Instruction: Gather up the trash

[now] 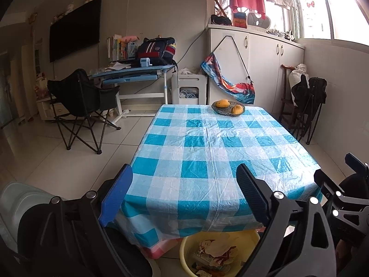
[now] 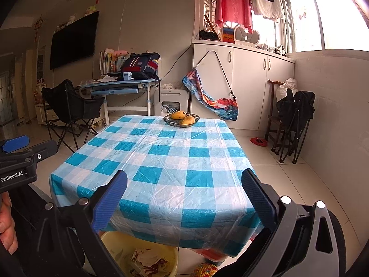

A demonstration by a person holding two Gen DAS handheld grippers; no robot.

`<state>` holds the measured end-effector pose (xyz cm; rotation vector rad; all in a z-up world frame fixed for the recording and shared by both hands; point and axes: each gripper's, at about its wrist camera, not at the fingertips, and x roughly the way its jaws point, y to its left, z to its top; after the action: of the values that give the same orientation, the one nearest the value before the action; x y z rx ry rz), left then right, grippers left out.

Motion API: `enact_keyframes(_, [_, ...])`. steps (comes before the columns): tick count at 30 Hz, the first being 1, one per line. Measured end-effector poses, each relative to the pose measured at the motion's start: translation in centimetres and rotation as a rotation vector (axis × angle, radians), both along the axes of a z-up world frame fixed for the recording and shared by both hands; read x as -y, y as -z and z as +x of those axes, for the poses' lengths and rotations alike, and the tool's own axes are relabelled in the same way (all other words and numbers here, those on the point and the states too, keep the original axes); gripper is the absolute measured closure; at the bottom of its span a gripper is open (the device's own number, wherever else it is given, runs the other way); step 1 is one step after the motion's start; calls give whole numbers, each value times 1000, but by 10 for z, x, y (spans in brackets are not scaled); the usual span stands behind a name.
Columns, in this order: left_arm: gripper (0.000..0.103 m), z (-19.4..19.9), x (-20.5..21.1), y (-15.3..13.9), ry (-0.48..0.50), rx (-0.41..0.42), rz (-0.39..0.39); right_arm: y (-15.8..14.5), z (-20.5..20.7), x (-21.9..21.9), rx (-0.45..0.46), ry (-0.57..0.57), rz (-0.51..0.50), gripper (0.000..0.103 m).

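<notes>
A yellow basin (image 1: 186, 251) (image 2: 115, 242) stands on the floor under the table's near edge, holding crumpled wrappers and paper trash (image 1: 216, 251) (image 2: 147, 260). My left gripper (image 1: 184, 194) hangs open above the near end of the checked tablecloth (image 1: 207, 152), nothing between its blue fingers. My right gripper (image 2: 184, 198) is open too and empty, over the same end of the tablecloth (image 2: 161, 161). The right gripper also shows at the right edge of the left wrist view, and the left one at the left edge of the right wrist view, beside a hand (image 2: 7, 228).
A dish with two mangoes (image 1: 228, 108) (image 2: 181, 118) sits at the table's far end. A black folding chair (image 1: 78, 106) and a desk stand to the left, folded chairs (image 2: 293, 124) by the right wall. A knitted ball (image 2: 204, 270) lies on the floor.
</notes>
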<state>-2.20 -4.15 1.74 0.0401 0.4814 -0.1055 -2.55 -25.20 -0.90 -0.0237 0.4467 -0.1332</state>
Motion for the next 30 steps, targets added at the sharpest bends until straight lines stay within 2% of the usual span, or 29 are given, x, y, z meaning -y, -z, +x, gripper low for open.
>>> enact_keyframes(30, [7,3,-1,14,-16,-25,7,11,0,-9,-24,4,-45,8])
